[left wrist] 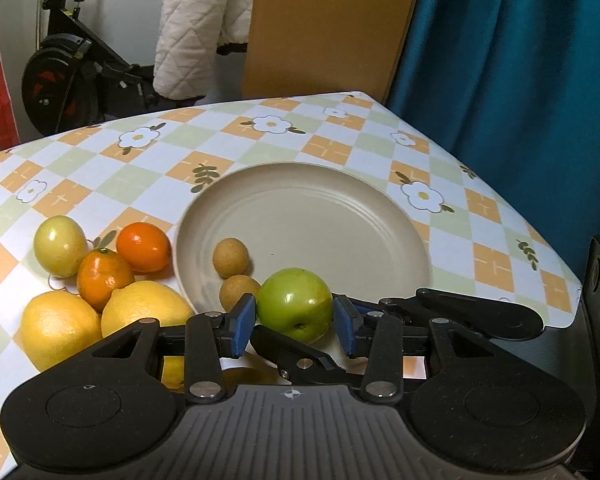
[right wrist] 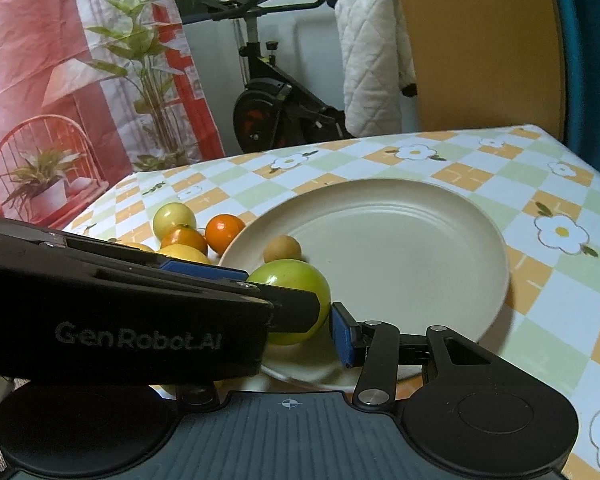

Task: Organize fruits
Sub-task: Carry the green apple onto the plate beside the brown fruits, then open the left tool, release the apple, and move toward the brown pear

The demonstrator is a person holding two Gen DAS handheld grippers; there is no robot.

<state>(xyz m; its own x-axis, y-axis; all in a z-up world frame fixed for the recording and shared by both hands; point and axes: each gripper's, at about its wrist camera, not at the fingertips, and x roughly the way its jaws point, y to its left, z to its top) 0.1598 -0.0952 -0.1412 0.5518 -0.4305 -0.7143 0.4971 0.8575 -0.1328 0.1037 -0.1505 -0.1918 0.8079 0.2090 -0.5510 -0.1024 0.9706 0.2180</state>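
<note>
One smooth green round fruit [left wrist: 294, 304] sits at the near rim of the round beige plate [left wrist: 340, 184], and your left gripper [left wrist: 295, 322] has its blue-padded fingers [left wrist: 244, 324] set narrow on either side of it, seemingly pressing on it. Whether it rests on the plate or hangs just over it is hard to tell.

Your main risk is the crowding of the two tools. Your right gripper [right wrist: 300, 336] comes in low beside the same fruit. One of its fingers [right wrist: 342, 336] stands just beside the fruit, and the other is hidden behind your left tool, so I cannot tell whether it grips anything. If either hand shifts sideways, the black arms could knock together and squeeze the glossy fruit out, letting it roll off the rim.

Two small tan round fruits [left wrist: 230, 258] lie on the plate just beside the green one; a nudge would send them rolling across it.

Left of the plate, on the counter [left wrist: 140, 184] with its checked floral cloth, wait two large yellow lemons [left wrist: 56, 324], two small oranges [left wrist: 144, 246] and a pale yellow-green round fruit [left wrist: 60, 246], packed close together. Reaching for one could easily disturb its neighbours.

The far half of the plate is bare. Beyond the counter stand a black exercise bike [left wrist: 68, 76], a white quilted jacket [left wrist: 196, 28] and a teal curtain [left wrist: 500, 80], all well apart.
</note>
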